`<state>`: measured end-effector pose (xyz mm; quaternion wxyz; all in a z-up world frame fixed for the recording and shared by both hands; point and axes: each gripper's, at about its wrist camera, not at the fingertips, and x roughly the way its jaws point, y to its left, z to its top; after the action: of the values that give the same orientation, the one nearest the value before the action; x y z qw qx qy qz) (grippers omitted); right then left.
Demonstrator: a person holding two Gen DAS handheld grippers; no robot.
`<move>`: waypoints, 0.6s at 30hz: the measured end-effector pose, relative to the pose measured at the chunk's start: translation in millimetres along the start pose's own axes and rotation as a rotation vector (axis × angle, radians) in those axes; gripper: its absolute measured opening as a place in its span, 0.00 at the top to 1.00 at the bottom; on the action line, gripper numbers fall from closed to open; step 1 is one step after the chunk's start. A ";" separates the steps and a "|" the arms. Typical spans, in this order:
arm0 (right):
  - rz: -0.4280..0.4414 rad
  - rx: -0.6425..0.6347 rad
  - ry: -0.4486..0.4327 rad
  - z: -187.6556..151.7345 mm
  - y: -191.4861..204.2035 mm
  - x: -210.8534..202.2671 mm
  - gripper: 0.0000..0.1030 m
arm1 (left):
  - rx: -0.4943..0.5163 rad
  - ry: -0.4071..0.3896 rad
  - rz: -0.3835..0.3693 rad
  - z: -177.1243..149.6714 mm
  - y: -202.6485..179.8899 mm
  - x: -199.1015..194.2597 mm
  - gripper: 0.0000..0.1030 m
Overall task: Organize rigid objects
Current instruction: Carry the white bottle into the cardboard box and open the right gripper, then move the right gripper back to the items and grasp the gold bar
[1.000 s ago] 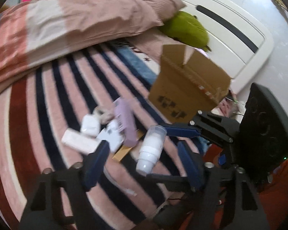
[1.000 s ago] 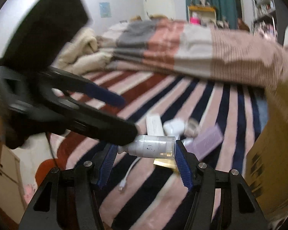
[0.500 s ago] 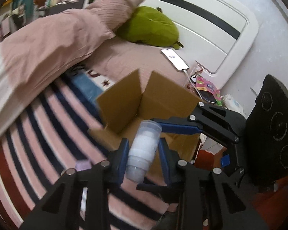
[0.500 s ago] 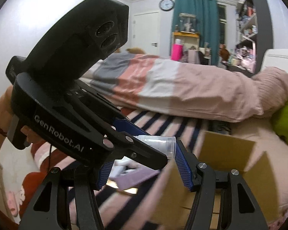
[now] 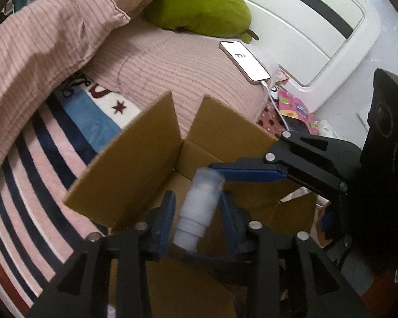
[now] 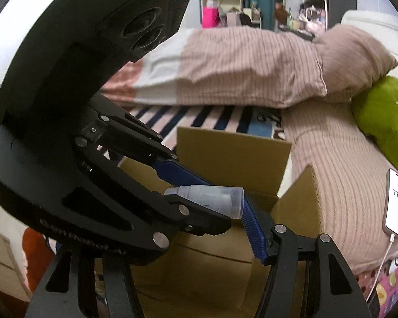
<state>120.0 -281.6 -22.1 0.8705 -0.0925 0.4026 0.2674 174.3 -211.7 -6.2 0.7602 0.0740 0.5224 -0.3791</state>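
Note:
A small white bottle with a clear cap [image 5: 199, 206] hangs over the open cardboard box [image 5: 135, 169]. The right gripper [image 5: 196, 212] grips it end to end: one blue finger [image 5: 248, 175] presses the cap, the other is at its base. My left gripper's [image 5: 197, 218] blue fingers [image 5: 163, 220] stand on either side of the bottle with small gaps. In the right wrist view the bottle [image 6: 212, 200] lies crosswise against the right blue finger [image 6: 253, 229], with the left gripper's body covering its other end, above the box [image 6: 233, 159].
The box sits on a striped blanket [image 5: 39, 185] beside a pink ribbed pillow [image 5: 177, 76]. A phone on a charging cable [image 5: 244, 61], a green plush [image 5: 199, 5] and a white headboard [image 5: 318, 26] lie beyond. A pink duvet [image 6: 238, 66] runs along the back.
Both grippers have moved with the bottle from beside the pile of items on the blanket to over the open box. The left fingers have closed in around the bottle, then eased slightly apart.

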 end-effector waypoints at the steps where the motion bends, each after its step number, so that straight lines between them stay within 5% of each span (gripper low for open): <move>1: -0.001 -0.001 0.008 1.3 -0.5 2.2 0.41 | 0.009 -0.013 0.021 -0.4 -0.6 -3.4 0.51; 3: -0.003 -0.003 0.015 0.3 0.4 2.2 0.27 | 0.006 -0.051 0.059 -4.7 2.1 -14.2 0.30; 11: 0.005 -0.033 -0.040 -3.2 26.8 -14.7 0.12 | -0.076 -0.207 0.149 -52.4 22.9 -82.3 0.24; 18: 0.181 -0.117 -0.123 5.2 99.1 -26.4 0.04 | -0.220 -0.325 0.318 -140.7 59.9 -135.5 0.17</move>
<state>55.9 -206.8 6.5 0.8591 -0.0899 0.3386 0.3732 87.0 -30.4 29.7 0.8877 0.0102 0.4132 -0.2028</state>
